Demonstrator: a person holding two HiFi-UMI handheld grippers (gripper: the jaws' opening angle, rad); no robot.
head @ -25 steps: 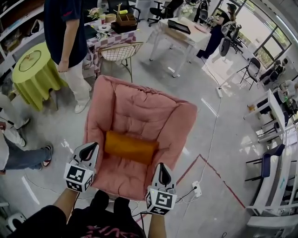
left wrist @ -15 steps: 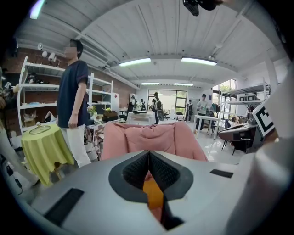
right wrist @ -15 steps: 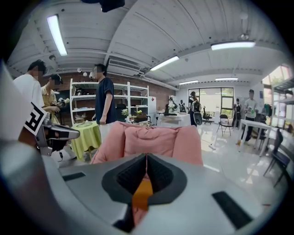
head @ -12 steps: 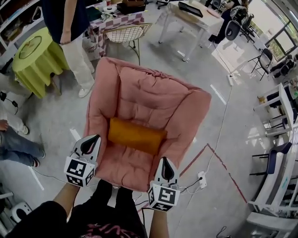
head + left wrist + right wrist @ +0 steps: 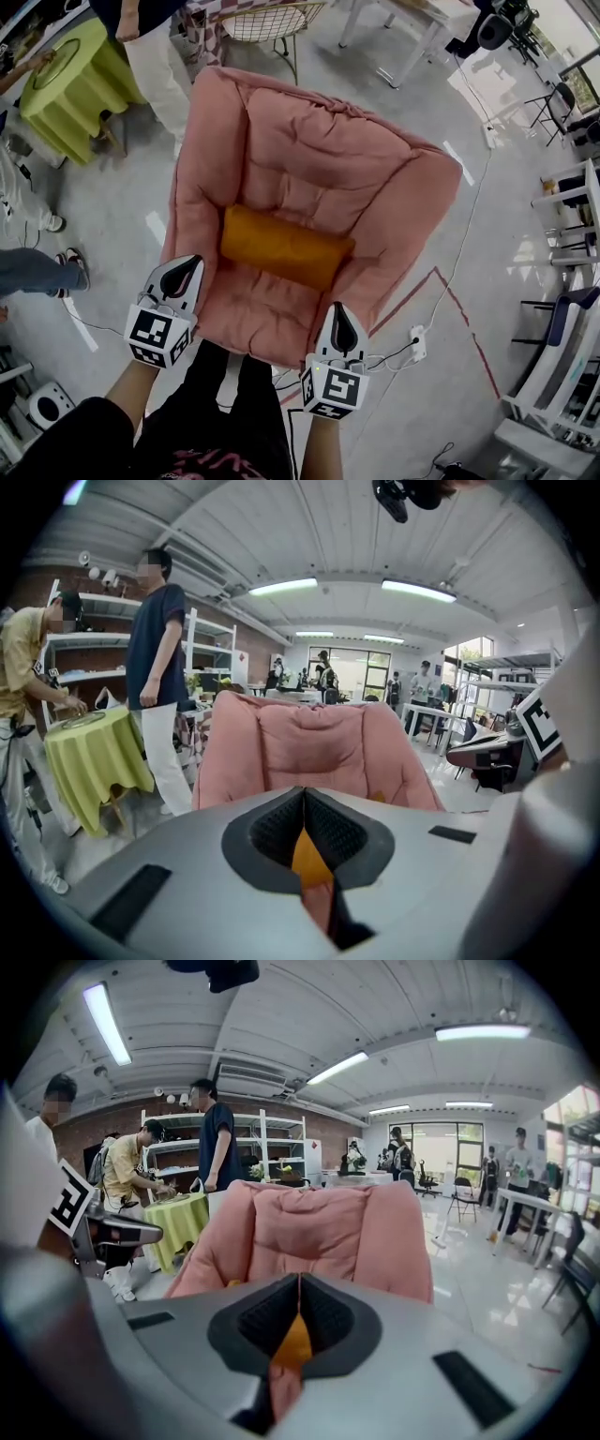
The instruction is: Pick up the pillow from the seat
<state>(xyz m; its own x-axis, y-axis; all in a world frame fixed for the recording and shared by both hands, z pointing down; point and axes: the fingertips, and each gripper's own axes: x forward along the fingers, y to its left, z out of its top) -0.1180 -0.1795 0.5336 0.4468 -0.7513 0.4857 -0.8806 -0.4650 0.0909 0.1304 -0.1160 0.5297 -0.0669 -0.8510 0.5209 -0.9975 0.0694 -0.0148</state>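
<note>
Green-clothed round table [image 5: 67, 82] far left, a person's pale trousers [image 5: 157, 66] beside it. Left gripper [image 5: 181, 274] hovers at the front left edge of the pink armchair [image 5: 314, 141], jaws together, nothing in them. Orange pillow [image 5: 284, 247] lies crosswise on the seat against the backrest, between the padded arms, just beyond both grippers and untouched. Right gripper [image 5: 342, 321] sits at the front right edge of the seat, jaws together, empty. White power strip [image 5: 418, 339] and red floor tape [image 5: 461, 314] to the right.

orange pillow [image 5: 284, 247], pink armchair [image 5: 309, 159], lime-green tablecloth [image 5: 75, 80], black-and-white square markers on gripper cubes [image 5: 156, 335]
</note>
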